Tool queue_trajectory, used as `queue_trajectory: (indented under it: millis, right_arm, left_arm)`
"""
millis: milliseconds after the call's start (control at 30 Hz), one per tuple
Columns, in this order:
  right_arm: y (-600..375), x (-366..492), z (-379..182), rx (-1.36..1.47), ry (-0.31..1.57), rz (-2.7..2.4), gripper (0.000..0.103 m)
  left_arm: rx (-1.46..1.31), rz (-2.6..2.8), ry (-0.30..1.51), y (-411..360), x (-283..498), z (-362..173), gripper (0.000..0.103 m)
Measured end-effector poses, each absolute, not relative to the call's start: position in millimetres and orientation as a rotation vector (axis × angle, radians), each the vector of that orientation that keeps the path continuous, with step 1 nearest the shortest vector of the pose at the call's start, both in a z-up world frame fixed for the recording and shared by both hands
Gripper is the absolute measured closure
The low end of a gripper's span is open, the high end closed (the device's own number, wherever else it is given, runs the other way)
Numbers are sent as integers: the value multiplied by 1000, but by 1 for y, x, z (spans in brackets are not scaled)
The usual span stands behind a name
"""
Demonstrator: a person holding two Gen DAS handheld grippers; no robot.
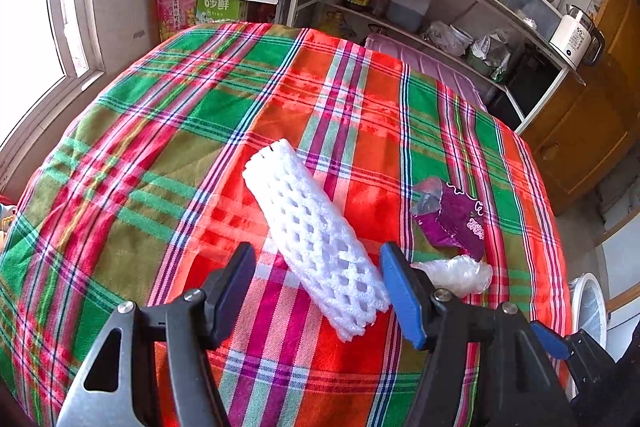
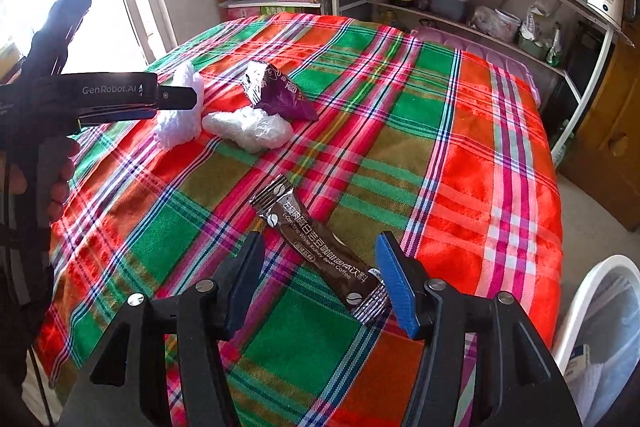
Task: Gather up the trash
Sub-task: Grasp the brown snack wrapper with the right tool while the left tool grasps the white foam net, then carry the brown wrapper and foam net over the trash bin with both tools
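With both jaws spread, my left tool (image 1: 318, 267) straddles the white foam net (image 1: 316, 239), my right tool (image 2: 320, 259) the coffee sachet (image 2: 320, 251), neither gripped, on the desk (image 2: 500, 147).

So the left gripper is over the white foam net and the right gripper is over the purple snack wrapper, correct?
Not quite: in the right wrist view the right gripper is over the brown coffee sachet; the purple wrapper lies farther off. The left gripper does straddle the foam net.

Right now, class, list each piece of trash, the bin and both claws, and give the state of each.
Foam net: flat on cloth, between left claw's fingers, ungripped.
Coffee sachet: flat, between right claw's fingers, ungripped.
Purple wrapper: torn open, crumpled.
Plastic film: scrunched.
Bin: lined, some trash inside.
Left claw: open.
Right claw: open.
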State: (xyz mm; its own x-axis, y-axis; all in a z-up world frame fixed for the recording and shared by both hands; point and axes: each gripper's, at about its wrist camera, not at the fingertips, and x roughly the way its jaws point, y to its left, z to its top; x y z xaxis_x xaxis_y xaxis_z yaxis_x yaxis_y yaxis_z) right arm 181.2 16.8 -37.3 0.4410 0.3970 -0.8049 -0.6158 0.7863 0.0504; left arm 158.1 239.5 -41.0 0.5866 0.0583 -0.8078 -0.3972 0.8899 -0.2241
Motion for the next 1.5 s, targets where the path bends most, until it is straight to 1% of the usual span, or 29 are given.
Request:
queue_trajectory:
  millis: [167,367,400,467,600,633,667,700,767,967,1500]
  right_arm:
    - [21,180,-41,-292,919,643,44]
    - [17,180,-42,-252,922,636,46]
    - [17,180,-42,-250,922,630,48]
    - [15,179,-41,-253,916,604,61]
    - [12,179,-41,-235,916,595,72]
    - [10,179,-40,-233,915,589,77]
    - [9,179,-40,-229,915,581,82]
    - [8,179,-40,-223,916,577,83]
    - [6,179,-40,-207,916,576,83]
    - [4,177,-39,-206,910,571,83]
    - [-14,162,-23,-125,867,570,84]
  left_arm:
    - [-381,268,918,233,163,-45,36]
    - [-352,277,919,228,161,-48,37]
    - [-345,275,920,226,161,-48,40]
    - [-342,271,920,224,161,-48,45]
    - [-318,269,922,220,162,-47,52]
    - [-313,266,920,219,162,-47,57]
    - [-316,261,916,219,161,-46,59]
    - [-317,259,914,219,161,-46,59]
    - [-323,251,911,219,160,-45,65]
    - [-327,237,894,218,154,-42,69]
    - [-279,197,859,200,127,-25,70]
